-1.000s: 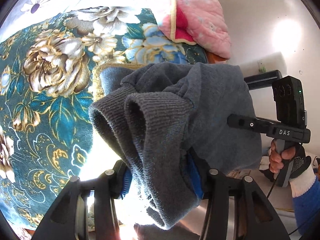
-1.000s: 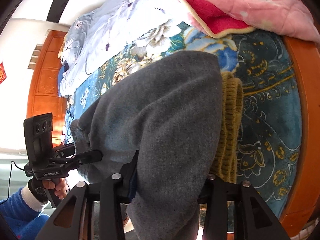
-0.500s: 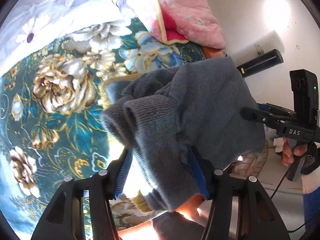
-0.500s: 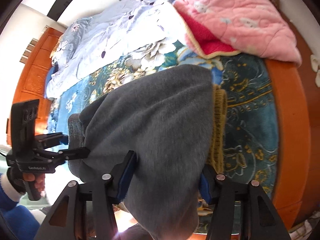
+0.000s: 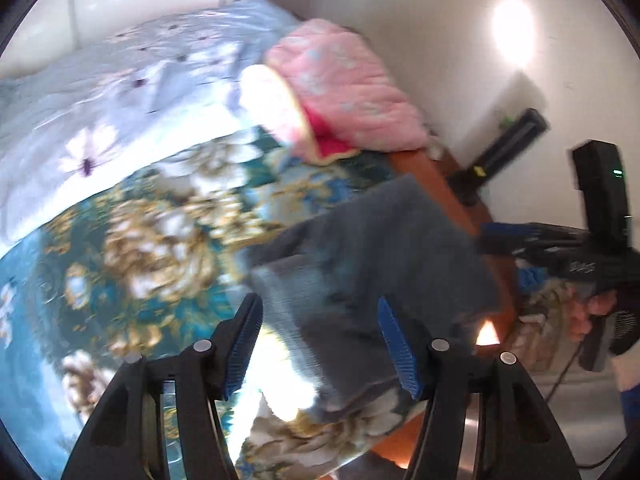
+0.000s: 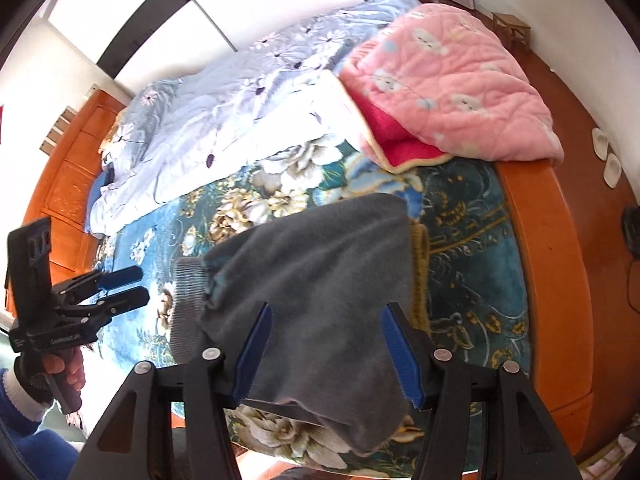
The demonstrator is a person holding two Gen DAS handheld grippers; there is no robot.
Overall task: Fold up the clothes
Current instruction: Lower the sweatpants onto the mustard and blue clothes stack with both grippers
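Observation:
A folded grey garment [image 6: 320, 272] lies on the blue floral blanket [image 6: 472, 240] near the bed's foot, with its ribbed cuff [image 6: 186, 308] at the left. It also shows, blurred, in the left wrist view [image 5: 372, 280]. A mustard knit piece [image 6: 420, 276] peeks out under its right edge. My right gripper [image 6: 326, 356] is open and hangs just above the garment's near edge. My left gripper [image 5: 318, 340] is open above the garment's left end; it also shows in the right wrist view [image 6: 120, 288].
A pink quilted blanket [image 6: 448, 80] lies at the far right corner of the bed. A pale floral duvet [image 6: 240, 120] covers the far side. The wooden bed frame [image 6: 548, 280] runs along the right, with slippers [image 6: 606, 160] on the floor beyond.
Both grippers have let go of the grey garment and pulled back and up. The garment now lies flat on the blanket.

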